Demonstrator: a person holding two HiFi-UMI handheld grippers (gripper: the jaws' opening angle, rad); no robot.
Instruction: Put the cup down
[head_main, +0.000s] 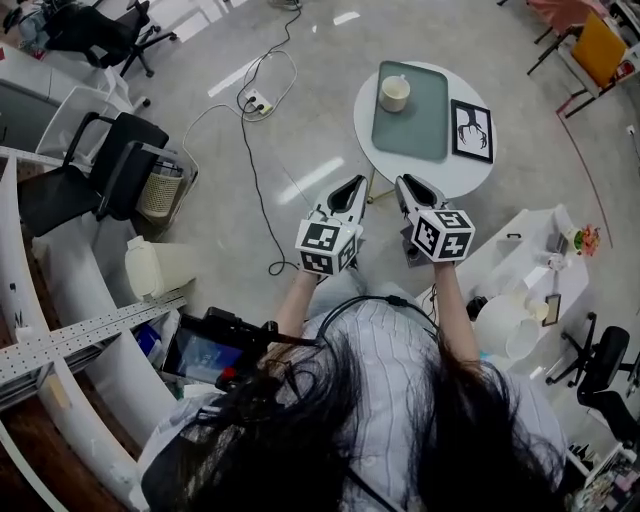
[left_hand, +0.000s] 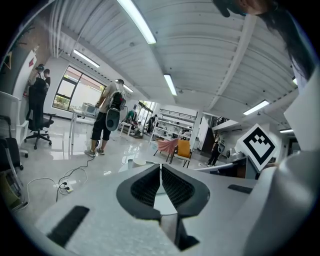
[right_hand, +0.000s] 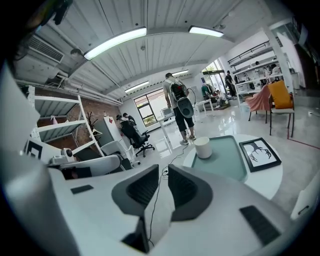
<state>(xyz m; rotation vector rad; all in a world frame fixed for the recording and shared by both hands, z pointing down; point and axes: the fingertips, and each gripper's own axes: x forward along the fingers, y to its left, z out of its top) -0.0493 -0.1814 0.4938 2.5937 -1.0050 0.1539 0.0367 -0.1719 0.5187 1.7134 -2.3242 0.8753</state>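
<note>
The cream cup (head_main: 394, 93) stands upright on a green tray (head_main: 425, 135) atop a small round white table (head_main: 368, 135), free of both grippers. In the right gripper view the cup (right_hand: 202, 148) sits on the tray (right_hand: 227, 162) well beyond the jaws. My left gripper (head_main: 352, 187) and right gripper (head_main: 408, 186) hover side by side over the floor, short of the table's near edge. The left gripper (left_hand: 160, 167) has its tips together with nothing in them. The right gripper (right_hand: 163, 170) shows only a thin slit and holds nothing.
A black-framed picture (head_main: 471, 131) lies on the table right of the tray. A power strip with cables (head_main: 258, 102) trails over the floor. Black chairs (head_main: 95, 170) and a wastebasket (head_main: 160, 192) stand at left, white shelving (head_main: 525, 270) at right. A person (right_hand: 179, 107) stands beyond the table.
</note>
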